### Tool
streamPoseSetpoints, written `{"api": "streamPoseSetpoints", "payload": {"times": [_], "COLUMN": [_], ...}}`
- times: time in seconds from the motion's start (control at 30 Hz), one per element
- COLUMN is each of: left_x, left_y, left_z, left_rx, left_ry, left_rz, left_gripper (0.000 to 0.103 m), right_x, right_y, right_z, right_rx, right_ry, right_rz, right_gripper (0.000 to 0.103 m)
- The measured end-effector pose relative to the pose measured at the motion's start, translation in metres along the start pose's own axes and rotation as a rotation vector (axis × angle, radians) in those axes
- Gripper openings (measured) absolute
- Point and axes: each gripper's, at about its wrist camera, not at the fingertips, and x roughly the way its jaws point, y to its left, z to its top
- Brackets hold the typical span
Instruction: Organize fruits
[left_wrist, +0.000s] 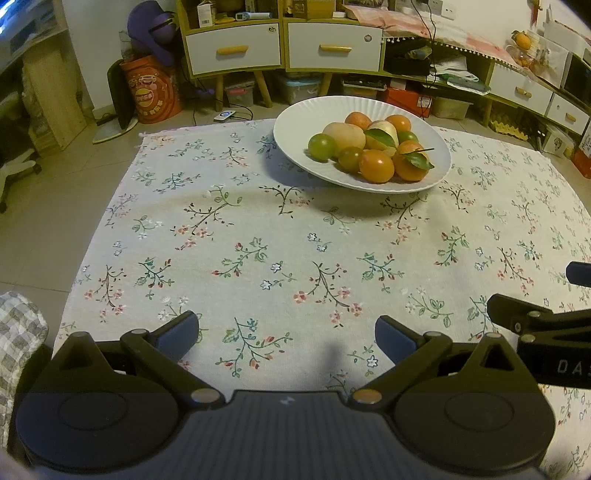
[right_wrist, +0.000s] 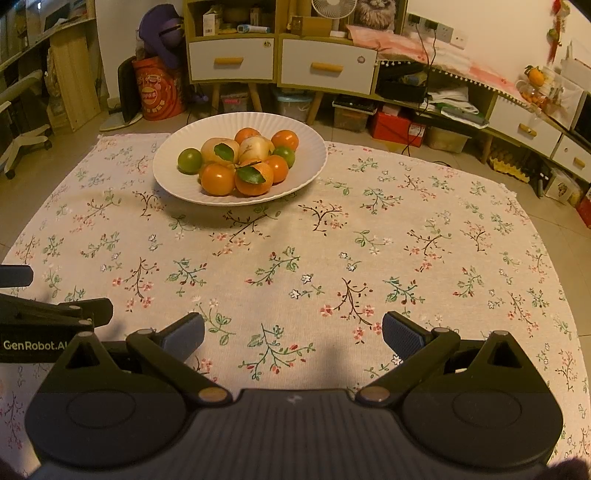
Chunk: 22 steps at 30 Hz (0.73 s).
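Note:
A white ribbed plate (left_wrist: 295, 122) (right_wrist: 170, 162) stands at the far side of the floral tablecloth (left_wrist: 258, 236) (right_wrist: 369, 236). It holds several fruits: orange tangerines (left_wrist: 376, 166) (right_wrist: 218, 179), some with green leaves, green round fruits (left_wrist: 322, 146) (right_wrist: 189, 160) and pale yellow pears (left_wrist: 344, 135) (right_wrist: 255, 147). My left gripper (left_wrist: 286, 334) hangs open over the near cloth, holding nothing. My right gripper (right_wrist: 293, 332) is likewise open and holding nothing. Each gripper shows at the other view's edge, the right gripper (left_wrist: 546, 321) and the left gripper (right_wrist: 55, 314).
Behind the table stand yellow-green cabinets with white drawers (left_wrist: 232, 48) (right_wrist: 327, 66), storage boxes, a red bag (left_wrist: 153, 88) (right_wrist: 159, 90) and a chair base (right_wrist: 22, 142) on the tiled floor. A checked sleeve (left_wrist: 18, 332) shows at the lower left.

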Motion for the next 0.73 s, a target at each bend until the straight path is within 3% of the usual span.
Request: {"api": "streamPoseSetpoints", "payload": {"times": [0.73], "left_x": [0.001], "left_y": [-0.0008], "left_z": [-0.0009], "left_rx": [0.01], "left_ry": [0.004], "left_rz": [-0.007], "left_gripper": [0.095], "right_x": [0.0014], "right_y": [0.0007], "right_z": [-0.0008], "right_rx": [-0.001], "right_ry": [0.0], "right_rz": [-0.004], "right_gripper": [0.103]}}
